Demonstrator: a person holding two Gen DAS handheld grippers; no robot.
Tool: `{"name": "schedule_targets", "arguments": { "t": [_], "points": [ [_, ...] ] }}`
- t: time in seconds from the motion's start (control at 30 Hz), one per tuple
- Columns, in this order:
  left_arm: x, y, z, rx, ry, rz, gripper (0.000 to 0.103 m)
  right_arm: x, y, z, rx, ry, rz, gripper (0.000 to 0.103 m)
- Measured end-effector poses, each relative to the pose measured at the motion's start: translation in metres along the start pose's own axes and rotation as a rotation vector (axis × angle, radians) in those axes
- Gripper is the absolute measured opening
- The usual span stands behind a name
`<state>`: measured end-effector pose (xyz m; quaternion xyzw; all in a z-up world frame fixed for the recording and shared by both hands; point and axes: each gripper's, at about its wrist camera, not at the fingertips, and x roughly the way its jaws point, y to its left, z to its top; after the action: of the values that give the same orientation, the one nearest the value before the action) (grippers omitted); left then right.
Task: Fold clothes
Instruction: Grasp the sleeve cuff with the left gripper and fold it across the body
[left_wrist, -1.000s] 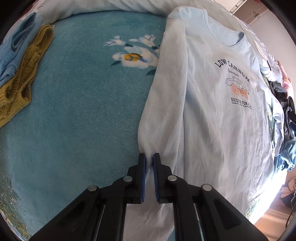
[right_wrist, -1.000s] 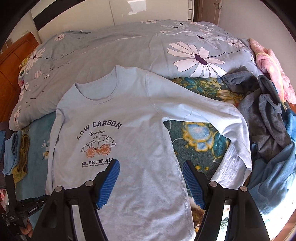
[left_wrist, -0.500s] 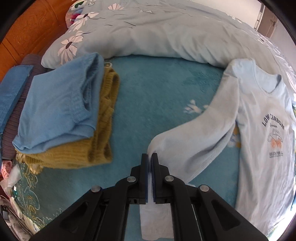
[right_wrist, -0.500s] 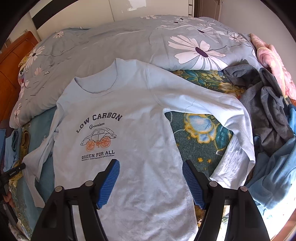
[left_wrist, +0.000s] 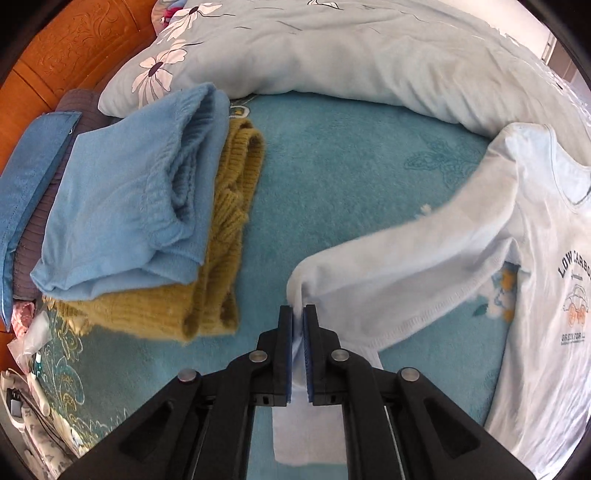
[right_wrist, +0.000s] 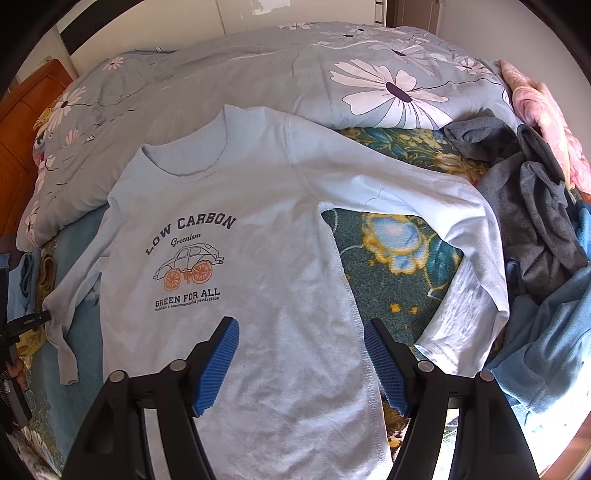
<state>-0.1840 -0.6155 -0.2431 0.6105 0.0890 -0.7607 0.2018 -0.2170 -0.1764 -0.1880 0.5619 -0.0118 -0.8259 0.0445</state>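
Observation:
A pale blue long-sleeved shirt (right_wrist: 258, 295) with a "LOW CARBON" print lies face up on the bed. My left gripper (left_wrist: 298, 312) pinches its left sleeve (left_wrist: 388, 280) near the cuff, and the sleeve is stretched out sideways from the shirt's body. The cuff end hangs down behind the fingers. The jaws are opening slightly, with the cloth still between the pads. My right gripper (right_wrist: 301, 332) stands open above the shirt's lower front and holds nothing. The right sleeve (right_wrist: 461, 295) lies bent on the blanket.
A folded blue sweater (left_wrist: 129, 206) rests on a folded mustard knit (left_wrist: 221, 266) left of the held sleeve. Grey and blue clothes (right_wrist: 535, 229) are piled at the right. A floral duvet (right_wrist: 258, 74) lies behind the shirt, and a wooden headboard (left_wrist: 55, 55) is at far left.
My left gripper has pulled the sleeve away from the shirt's side, out to the left toward the folded pile, then held still. The right gripper has not moved.

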Motion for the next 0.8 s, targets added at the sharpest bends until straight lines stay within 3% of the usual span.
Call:
{"name": "schedule_targets", "arguments": {
  "t": [0.07, 0.13, 0.2, 0.37, 0.53, 0.63, 0.8],
  "points": [
    [-0.016, -0.003, -0.017, -0.013, 0.0, -0.066, 0.02, -0.003, 0.003, 0.001, -0.009, -0.007, 0.002, 0.074],
    [-0.03, -0.01, -0.038, -0.025, 0.013, -0.163, 0.052, -0.008, 0.006, 0.0, -0.013, -0.016, 0.01, 0.074],
    [-0.037, -0.026, -0.063, -0.002, 0.043, -0.269, 0.053, -0.012, 0.009, -0.007, -0.013, -0.013, 0.022, 0.074],
    [-0.033, -0.078, -0.122, 0.177, 0.141, -0.401, 0.053, -0.015, 0.0, -0.059, -0.004, 0.069, 0.015, 0.074],
    [-0.023, -0.098, -0.14, 0.242, 0.18, -0.412, 0.053, -0.013, -0.037, -0.115, 0.076, 0.17, -0.044, 0.074],
    [-0.023, -0.099, -0.143, 0.228, 0.181, -0.413, 0.053, -0.007, -0.06, -0.133, 0.109, 0.203, -0.077, 0.074],
    [-0.025, -0.095, -0.149, 0.195, 0.165, -0.382, 0.053, 0.001, -0.083, -0.145, 0.134, 0.224, -0.058, 0.074]
  ]
}}
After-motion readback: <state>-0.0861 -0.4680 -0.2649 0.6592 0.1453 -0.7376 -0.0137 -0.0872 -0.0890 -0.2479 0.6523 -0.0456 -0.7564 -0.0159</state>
